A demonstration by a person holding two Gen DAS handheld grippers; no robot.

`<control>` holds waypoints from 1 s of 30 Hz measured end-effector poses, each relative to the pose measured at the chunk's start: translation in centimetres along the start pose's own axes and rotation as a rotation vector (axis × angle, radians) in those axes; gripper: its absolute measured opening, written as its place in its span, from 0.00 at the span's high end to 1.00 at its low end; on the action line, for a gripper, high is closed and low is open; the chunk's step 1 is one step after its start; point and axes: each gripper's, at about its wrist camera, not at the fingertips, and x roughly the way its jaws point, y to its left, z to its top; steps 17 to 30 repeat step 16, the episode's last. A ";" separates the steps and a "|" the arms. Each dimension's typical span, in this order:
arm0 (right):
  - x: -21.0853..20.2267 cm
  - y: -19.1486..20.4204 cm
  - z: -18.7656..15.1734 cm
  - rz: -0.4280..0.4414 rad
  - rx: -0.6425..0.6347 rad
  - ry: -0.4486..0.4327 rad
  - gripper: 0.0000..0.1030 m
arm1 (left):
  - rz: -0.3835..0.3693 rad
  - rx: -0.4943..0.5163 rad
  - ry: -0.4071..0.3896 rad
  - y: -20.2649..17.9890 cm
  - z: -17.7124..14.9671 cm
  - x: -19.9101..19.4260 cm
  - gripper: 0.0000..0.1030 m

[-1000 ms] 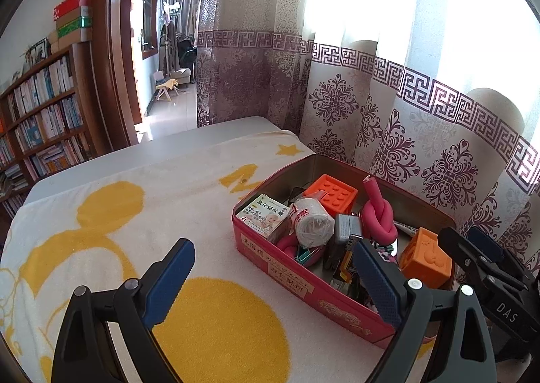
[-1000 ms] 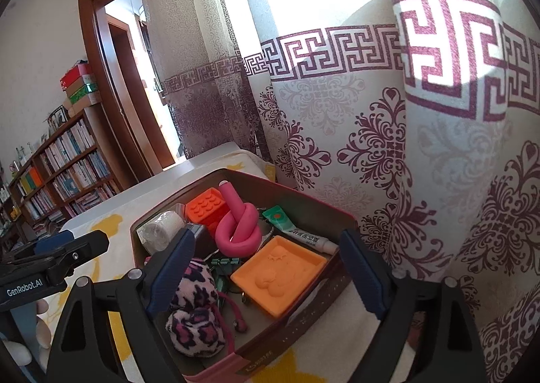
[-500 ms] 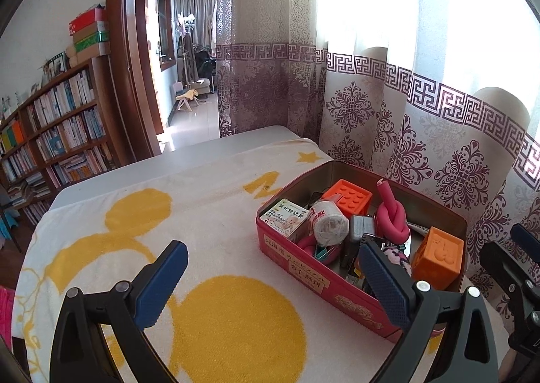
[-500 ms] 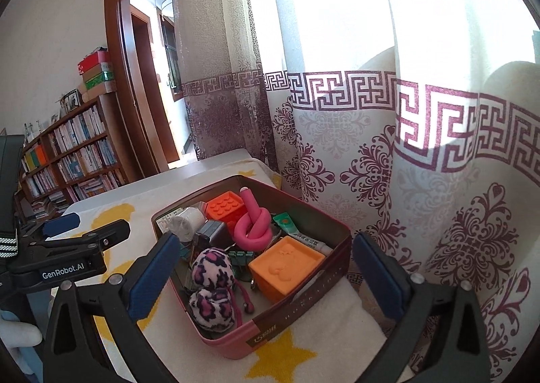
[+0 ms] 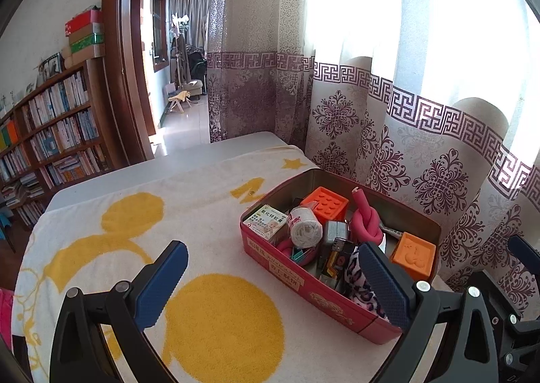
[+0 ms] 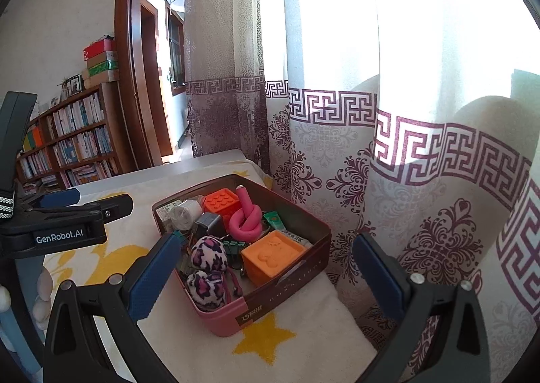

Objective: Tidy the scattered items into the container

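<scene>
My left gripper (image 5: 270,285) hangs above the towel (image 5: 189,214), jaws wide apart, nothing between them. The tin (image 5: 297,276) sits at 3 o'clock, packed: knotted pink tube (image 5: 366,226), two orange blocks (image 5: 325,202), gauze roll (image 5: 305,229), small box (image 5: 266,222). Curtain (image 5: 405,146) hangs behind it.

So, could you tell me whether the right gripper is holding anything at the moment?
No, the right gripper is open with nothing between its fingers, poised above the tin.
</scene>
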 end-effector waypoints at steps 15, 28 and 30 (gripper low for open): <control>1.0 0.2 -0.8 0.019 -0.014 0.031 0.01 | -0.034 0.105 -0.036 -2.6 0.4 -0.5 0.01; 1.1 0.1 -0.9 0.019 -0.011 0.035 0.01 | -0.040 0.110 -0.030 -2.7 0.4 -0.3 0.01; 1.1 0.1 -0.9 0.019 -0.011 0.035 0.01 | -0.040 0.110 -0.030 -2.7 0.4 -0.3 0.01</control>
